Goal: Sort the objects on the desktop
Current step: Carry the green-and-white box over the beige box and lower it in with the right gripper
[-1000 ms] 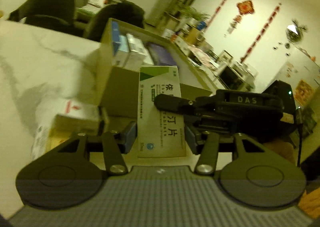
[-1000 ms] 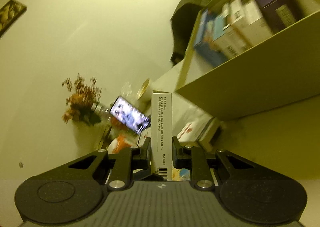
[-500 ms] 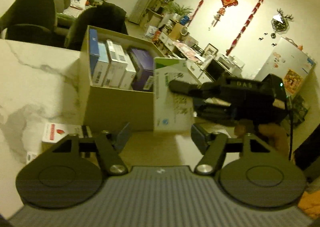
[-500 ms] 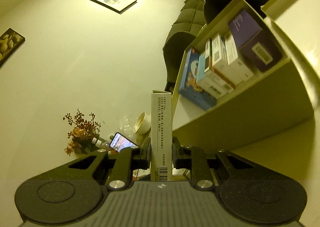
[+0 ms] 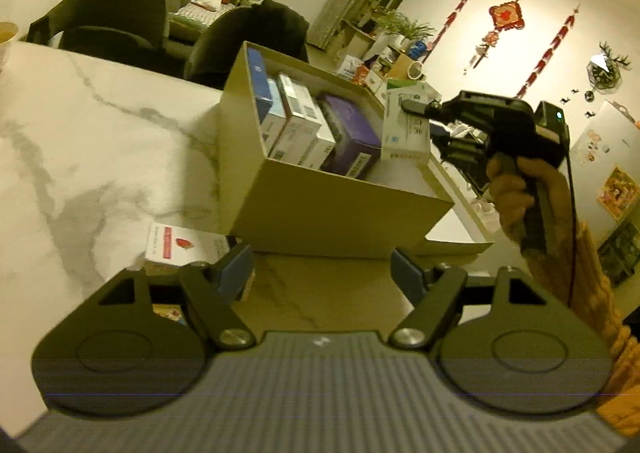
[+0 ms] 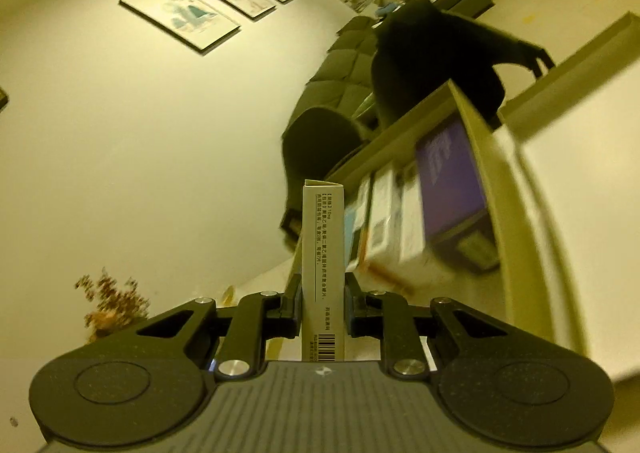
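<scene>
Right gripper (image 6: 323,307): fingers clamped tight on one slim white cardboard medicine box (image 6: 323,253), standing upright between the pads, seen in the left view held over the open tan cardboard carton (image 5: 320,209). Left gripper (image 5: 322,273): fingers opening, about mid-width, nothing between them, only bare marble counter (image 5: 80,141). Carton sits ahead of the left fingers. Count inside: four boxes upright, one purple (image 5: 352,133). One white red-label box (image 5: 176,249) just beside the left finger.

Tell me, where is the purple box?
In the left wrist view, the purple box stands inside the cardboard box, at the right end of its row, next to the white boxes.
</scene>
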